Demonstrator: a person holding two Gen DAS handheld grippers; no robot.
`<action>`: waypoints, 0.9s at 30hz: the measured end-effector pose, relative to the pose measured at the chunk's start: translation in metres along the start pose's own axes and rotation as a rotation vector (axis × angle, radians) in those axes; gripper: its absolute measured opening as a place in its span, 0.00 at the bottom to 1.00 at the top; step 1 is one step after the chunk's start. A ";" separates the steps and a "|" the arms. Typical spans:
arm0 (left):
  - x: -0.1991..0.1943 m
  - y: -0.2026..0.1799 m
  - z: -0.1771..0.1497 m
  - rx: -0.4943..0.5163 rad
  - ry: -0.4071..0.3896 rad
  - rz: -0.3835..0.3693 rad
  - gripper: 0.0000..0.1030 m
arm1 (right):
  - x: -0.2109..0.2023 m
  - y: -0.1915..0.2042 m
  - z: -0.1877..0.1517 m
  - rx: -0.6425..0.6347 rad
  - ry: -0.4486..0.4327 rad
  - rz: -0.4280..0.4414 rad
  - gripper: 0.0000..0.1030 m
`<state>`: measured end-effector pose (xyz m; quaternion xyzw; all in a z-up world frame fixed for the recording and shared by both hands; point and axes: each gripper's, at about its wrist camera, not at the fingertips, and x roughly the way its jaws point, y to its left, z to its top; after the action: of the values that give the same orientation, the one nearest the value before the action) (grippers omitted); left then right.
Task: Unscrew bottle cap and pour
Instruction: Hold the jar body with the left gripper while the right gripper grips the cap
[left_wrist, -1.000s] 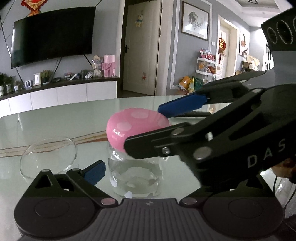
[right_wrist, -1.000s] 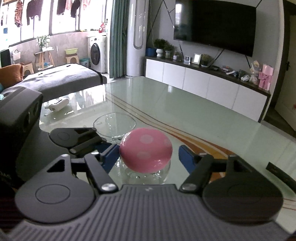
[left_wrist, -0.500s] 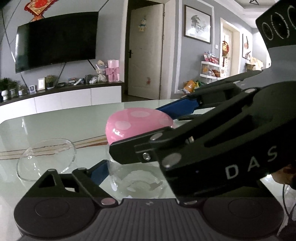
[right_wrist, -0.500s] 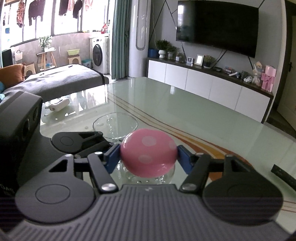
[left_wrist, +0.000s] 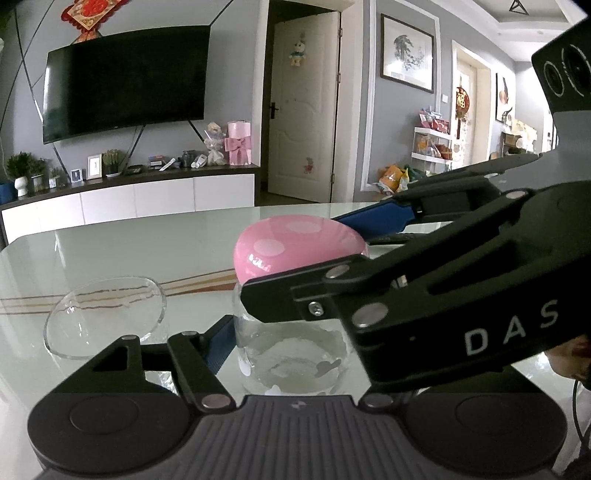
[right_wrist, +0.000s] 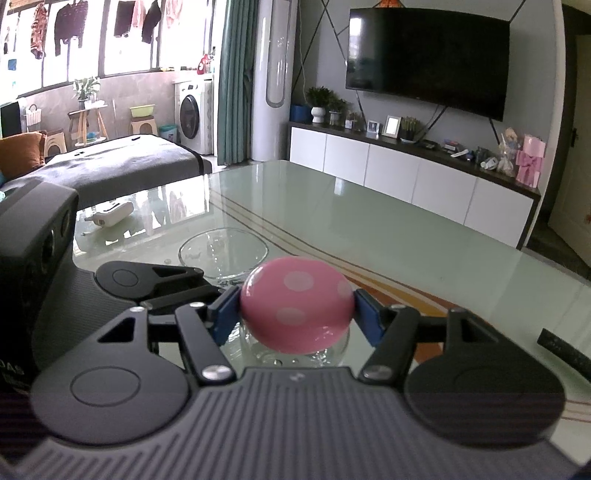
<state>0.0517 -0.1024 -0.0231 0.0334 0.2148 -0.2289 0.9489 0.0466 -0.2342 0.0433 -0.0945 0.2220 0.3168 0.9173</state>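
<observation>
A small clear glass bottle (left_wrist: 291, 354) stands upright on the glossy green glass table (left_wrist: 147, 251), low in the centre of the left wrist view, its long axis vertical and its mouth pointing straight up under a pink cap (left_wrist: 295, 247) with pale polka dots. The cap is a squat dome, wider than it is tall, sitting level on the neck.

The right gripper (right_wrist: 295, 310) comes in from the right of that view and has the cap pinched between its blue fingers (right_wrist: 223, 314), one pad pressed to each side of the dome, narrowed to just the cap's width. In the right wrist view the cap fills the lower centre of the frame, squarely between the pads, with the glass body showing just beneath it.

The left gripper (left_wrist: 291, 343) sits lower, around the bottle's body. Its left blue pad (left_wrist: 219, 345) lies against the glass wall; the other finger is hidden behind the right gripper, so I cannot tell whether it truly has the bottle clamped.

An empty clear glass bowl (left_wrist: 105, 314) rests on the table to the left of the bottle, near but apart from it. A dark flat object (right_wrist: 563, 352) lies at the right edge of the right wrist view.
</observation>
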 end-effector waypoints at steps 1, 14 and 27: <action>0.000 0.000 0.000 0.001 0.001 0.001 0.72 | 0.000 0.000 0.000 -0.002 -0.001 0.001 0.63; 0.002 -0.001 0.007 0.010 0.010 0.009 0.71 | 0.006 -0.007 -0.002 -0.022 -0.003 0.022 0.63; 0.003 0.002 0.005 0.014 0.010 0.005 0.71 | 0.009 -0.012 -0.004 -0.030 -0.010 0.046 0.63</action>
<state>0.0566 -0.1029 -0.0198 0.0416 0.2176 -0.2277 0.9482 0.0590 -0.2398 0.0365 -0.1017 0.2149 0.3417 0.9092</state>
